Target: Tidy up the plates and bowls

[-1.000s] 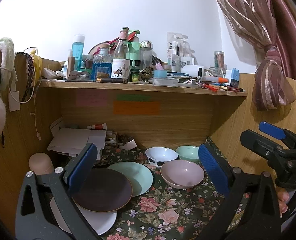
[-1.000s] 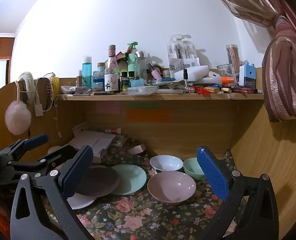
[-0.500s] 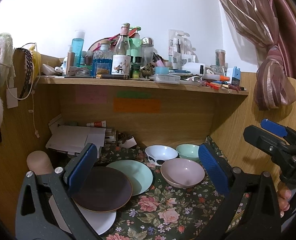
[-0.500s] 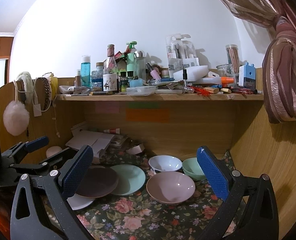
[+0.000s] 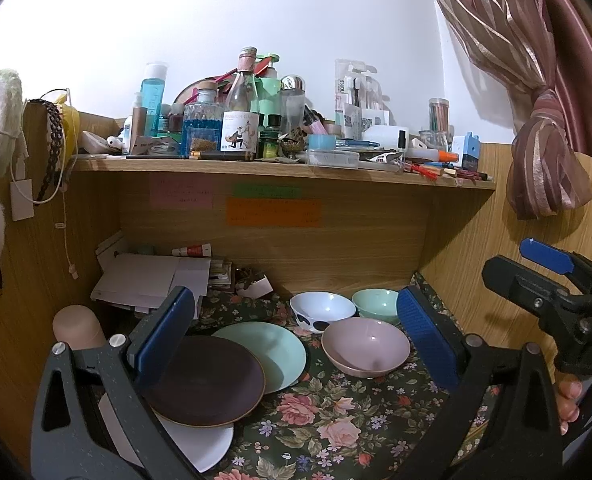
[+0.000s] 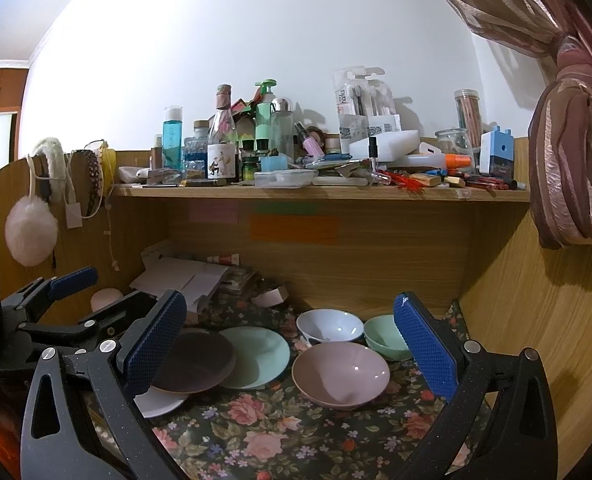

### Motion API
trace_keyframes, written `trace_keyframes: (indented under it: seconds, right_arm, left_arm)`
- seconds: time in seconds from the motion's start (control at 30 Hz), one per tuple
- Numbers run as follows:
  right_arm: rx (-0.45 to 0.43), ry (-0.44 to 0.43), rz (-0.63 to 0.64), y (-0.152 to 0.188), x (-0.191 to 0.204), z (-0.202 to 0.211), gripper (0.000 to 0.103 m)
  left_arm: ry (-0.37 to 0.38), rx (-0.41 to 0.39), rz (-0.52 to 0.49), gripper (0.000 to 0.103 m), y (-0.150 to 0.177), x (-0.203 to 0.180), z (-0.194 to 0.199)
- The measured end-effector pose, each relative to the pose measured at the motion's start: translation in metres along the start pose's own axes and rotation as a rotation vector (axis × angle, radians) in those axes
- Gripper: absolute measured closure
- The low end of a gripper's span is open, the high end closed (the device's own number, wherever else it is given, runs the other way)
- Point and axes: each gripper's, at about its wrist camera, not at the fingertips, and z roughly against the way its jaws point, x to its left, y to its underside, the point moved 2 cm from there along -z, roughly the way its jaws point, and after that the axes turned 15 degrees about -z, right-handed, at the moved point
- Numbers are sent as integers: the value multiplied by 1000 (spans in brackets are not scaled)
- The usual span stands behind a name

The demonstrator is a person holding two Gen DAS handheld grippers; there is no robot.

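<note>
Hovering wide open and empty, left gripper point(image 5: 296, 336) and right gripper point(image 6: 287, 344) face overlapping brown round plate point(image 5: 211, 380), mint plate point(image 5: 271, 350) and pink bowl point(image 5: 366, 346), lower centre, on floral cloth point(image 5: 320, 420).

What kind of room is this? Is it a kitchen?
Probably not a kitchen. It looks like a desk nook in a bedroom: a wooden shelf crowded with toiletry bottles, a tied-back curtain, and a flowered cloth where the plates and bowls sit.
</note>
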Motion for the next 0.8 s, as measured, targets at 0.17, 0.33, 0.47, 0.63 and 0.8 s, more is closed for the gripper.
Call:
trace_keyframes:
  seconds: [0.17, 0.33, 0.47, 0.63, 0.8]
  right_arm:
    - [4, -1, 3, 1, 3, -1, 0]
    - [4, 0, 3, 1, 4, -1, 0]
    - [5, -1, 3, 0, 4, -2, 0]
    - [5, 1, 4, 0, 4, -2, 0]
    - [13, -2, 1, 0, 4, -6, 0]
  left_arm:
    - [2, 0, 0, 0, 0, 0, -1]
    - [-1, 5, -1, 0, -1, 0, -2]
    - [-1, 7, 0, 0, -2, 1, -4]
    - [-2, 8, 1, 0, -2, 2, -5]
    - [-5, 11, 3, 0, 0, 6, -8]
